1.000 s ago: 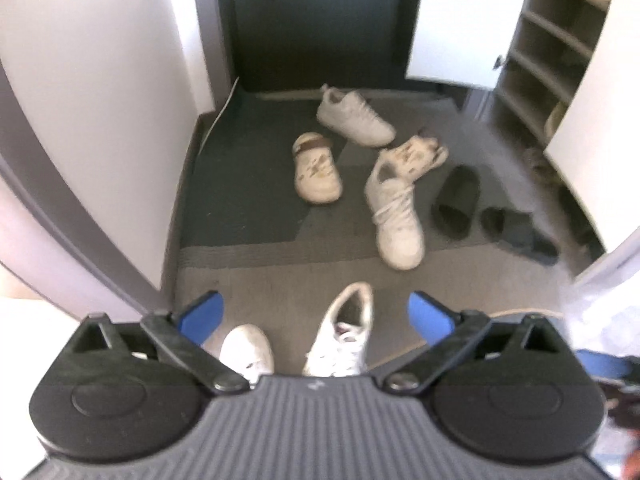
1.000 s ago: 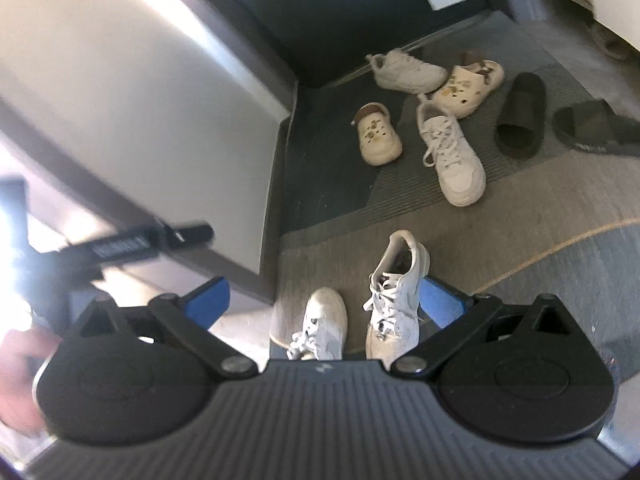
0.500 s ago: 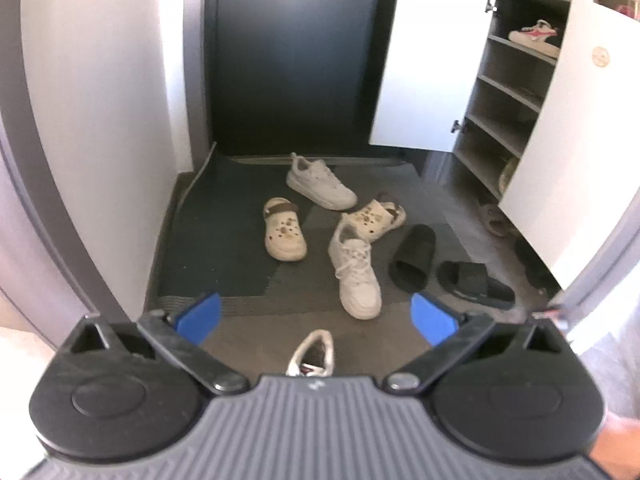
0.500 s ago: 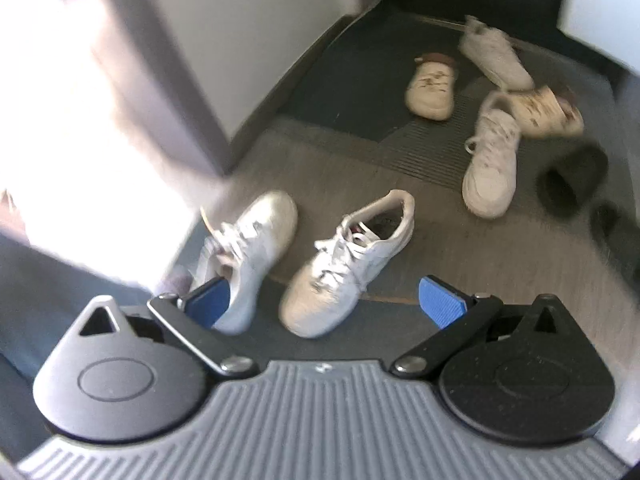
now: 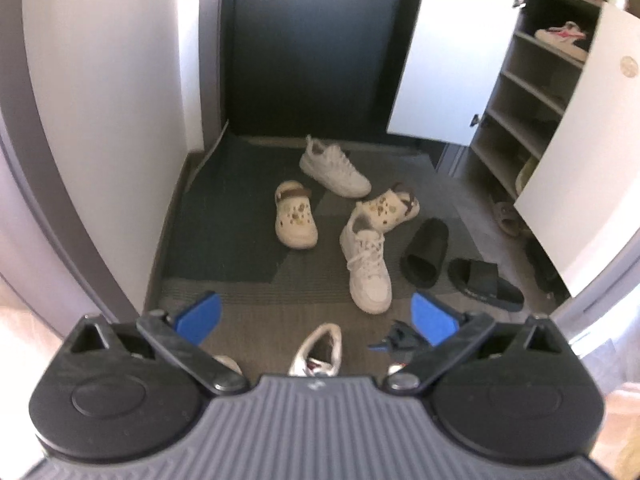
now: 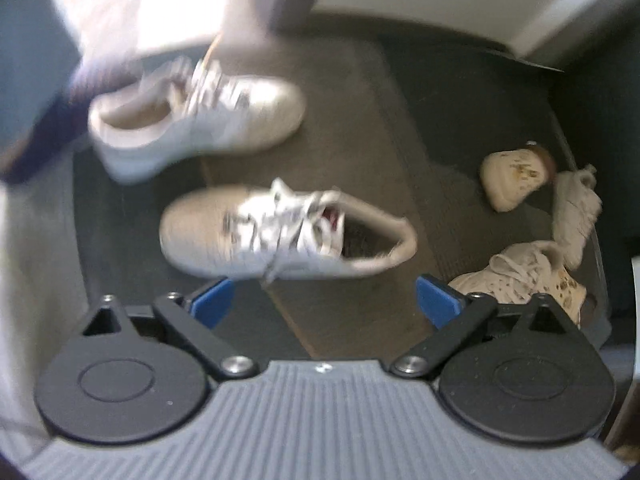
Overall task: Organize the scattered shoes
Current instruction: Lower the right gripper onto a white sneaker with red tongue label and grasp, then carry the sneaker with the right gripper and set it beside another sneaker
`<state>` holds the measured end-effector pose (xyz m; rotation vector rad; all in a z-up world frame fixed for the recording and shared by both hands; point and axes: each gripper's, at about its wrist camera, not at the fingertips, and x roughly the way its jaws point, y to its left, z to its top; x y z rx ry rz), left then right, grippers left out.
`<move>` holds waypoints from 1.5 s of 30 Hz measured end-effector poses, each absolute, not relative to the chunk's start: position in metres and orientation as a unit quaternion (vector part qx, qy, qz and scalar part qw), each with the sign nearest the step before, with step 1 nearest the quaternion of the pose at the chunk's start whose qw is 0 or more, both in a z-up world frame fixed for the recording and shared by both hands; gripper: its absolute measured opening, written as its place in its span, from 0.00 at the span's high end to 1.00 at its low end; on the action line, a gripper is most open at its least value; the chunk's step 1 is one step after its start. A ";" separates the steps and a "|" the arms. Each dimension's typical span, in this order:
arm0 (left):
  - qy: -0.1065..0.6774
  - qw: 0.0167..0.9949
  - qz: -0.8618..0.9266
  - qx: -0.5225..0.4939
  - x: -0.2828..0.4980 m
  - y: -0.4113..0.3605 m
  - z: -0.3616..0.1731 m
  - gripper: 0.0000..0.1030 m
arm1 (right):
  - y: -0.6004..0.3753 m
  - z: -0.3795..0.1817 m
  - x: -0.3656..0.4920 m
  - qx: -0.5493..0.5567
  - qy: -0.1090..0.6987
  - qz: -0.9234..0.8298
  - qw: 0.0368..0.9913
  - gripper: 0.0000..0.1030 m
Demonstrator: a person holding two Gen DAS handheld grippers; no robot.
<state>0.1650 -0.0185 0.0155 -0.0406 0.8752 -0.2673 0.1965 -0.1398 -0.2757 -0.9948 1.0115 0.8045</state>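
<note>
Left wrist view: the left gripper (image 5: 316, 316) is hanging with its jaws spread wide and nothing between the blue pads. It is looking over an entry mat (image 5: 224, 216) strewn with shoes. A white sneaker (image 5: 334, 167) is lying farthest back, near the dark door (image 5: 304, 48). Two cream clogs dotted with charms are lying in the middle, one (image 5: 295, 215) to the left, the other (image 5: 387, 207) on its side, touching the heel of a second laced white sneaker (image 5: 367, 268). Two black slides (image 5: 426, 252) (image 5: 484, 282) are sitting to the right, close together. Another white sneaker (image 5: 318, 350) is showing its heel just above the gripper body. The cabinet (image 5: 532, 92) on the right is standing with its doors open, a pale shoe (image 5: 562, 38) on an upper shelf.

Right wrist view, blurred: the right gripper (image 6: 324, 300) is pointing steeply down, jaws wide and closing, nothing between the pads. A white laced sneaker (image 6: 286, 234) is lying across the frame just beyond the fingertips, toe to the left, opening to the right. Its mate (image 6: 196, 118) is lying above it, toe to the right. A clog (image 6: 516, 176) and more white sneakers are clustering at the right edge.
</note>
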 end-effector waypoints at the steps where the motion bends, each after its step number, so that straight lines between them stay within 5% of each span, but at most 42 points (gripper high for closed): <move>1: 0.423 0.897 -0.129 -0.022 0.167 -0.017 0.015 0.00 | -0.140 -0.285 0.198 -0.461 0.451 0.366 0.671 0.10; 4: 0.415 0.903 -0.113 -0.009 0.174 -0.013 0.014 0.00 | -0.140 -0.308 0.204 -0.514 0.437 0.385 0.629 0.28; 6: 0.418 0.901 -0.112 -0.016 0.179 -0.008 0.014 0.00 | -0.137 -0.322 0.207 -0.554 0.417 0.397 0.602 0.30; 24: 0.438 0.894 -0.051 -0.076 0.232 0.019 0.006 0.00 | -0.097 -0.421 0.219 -0.659 0.357 0.458 0.479 0.38; 27: 0.446 0.890 -0.056 -0.081 0.233 0.018 0.004 0.00 | -0.099 -0.419 0.221 -0.633 0.390 0.457 0.489 0.59; 36: 0.431 0.896 -0.056 -0.084 0.226 0.020 0.014 0.00 | -0.108 -0.401 0.208 -0.565 0.456 0.438 0.530 0.77; 45: 0.429 0.897 -0.053 -0.089 0.219 0.030 0.018 0.00 | -0.139 -0.368 0.188 -0.382 0.543 0.419 0.619 0.87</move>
